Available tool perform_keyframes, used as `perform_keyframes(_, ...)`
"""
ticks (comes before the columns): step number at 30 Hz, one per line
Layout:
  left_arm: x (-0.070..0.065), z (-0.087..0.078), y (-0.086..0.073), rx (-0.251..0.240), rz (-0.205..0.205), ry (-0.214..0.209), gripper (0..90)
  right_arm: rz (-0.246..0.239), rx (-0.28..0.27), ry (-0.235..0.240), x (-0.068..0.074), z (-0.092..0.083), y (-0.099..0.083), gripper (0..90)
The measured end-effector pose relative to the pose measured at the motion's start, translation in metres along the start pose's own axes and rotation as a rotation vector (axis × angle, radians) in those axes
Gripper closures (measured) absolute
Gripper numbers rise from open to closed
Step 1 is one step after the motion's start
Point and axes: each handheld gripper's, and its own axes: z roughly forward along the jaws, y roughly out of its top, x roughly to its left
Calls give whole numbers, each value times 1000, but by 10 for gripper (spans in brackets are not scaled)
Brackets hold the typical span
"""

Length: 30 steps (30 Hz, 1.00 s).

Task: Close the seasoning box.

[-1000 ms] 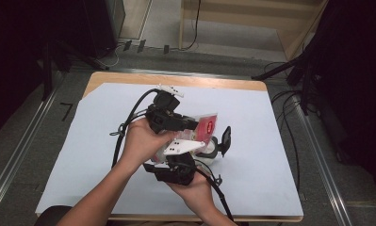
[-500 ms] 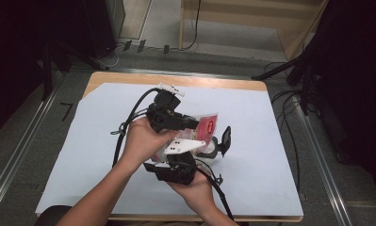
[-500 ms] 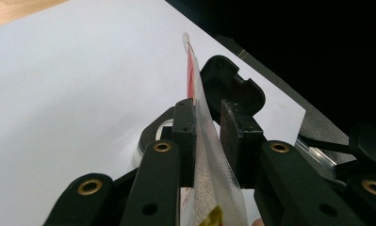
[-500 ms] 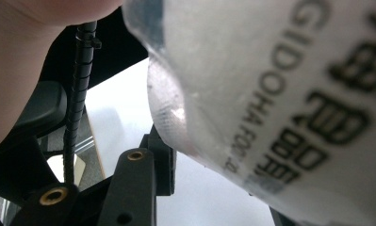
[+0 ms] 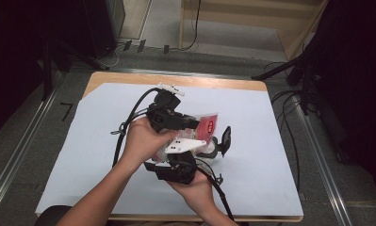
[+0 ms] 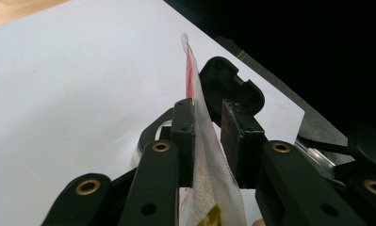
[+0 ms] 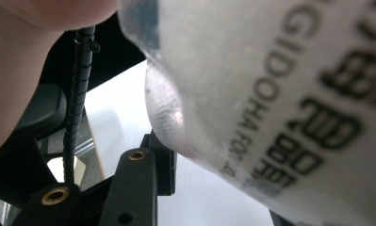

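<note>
Above white sheet (image 5: 105,122), left tool (image 6: 208,127) pinches sachet (image 6: 207,160) edge

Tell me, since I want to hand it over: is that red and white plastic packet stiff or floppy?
Probably floppy: the plastic packet is thin film that bends between the left claw. Likely light, since it stands edge-up from that one hold. Possibly slippery, as its surface looks glossy.

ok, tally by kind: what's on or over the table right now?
Grippers: 2 (left gripper, right gripper)
Plastic sachet, red and white, printed: 1
White sheet over the table: 1
Table: 1
Total: 5
</note>
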Motion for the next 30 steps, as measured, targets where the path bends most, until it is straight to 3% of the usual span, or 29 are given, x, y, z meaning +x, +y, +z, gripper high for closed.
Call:
perform_keyframes(5,-2,0,0,-1,7,4,743,26,-14,17,-4,-1,0,642)
perform_keyframes(27,-2,0,0,-4,-1,4,737,25,-16,22,-5,-1,0,640)
perform_keyframes(30,-1,1,0,-10,-6,-16,727,30,-18,24,-5,-1,1,640)
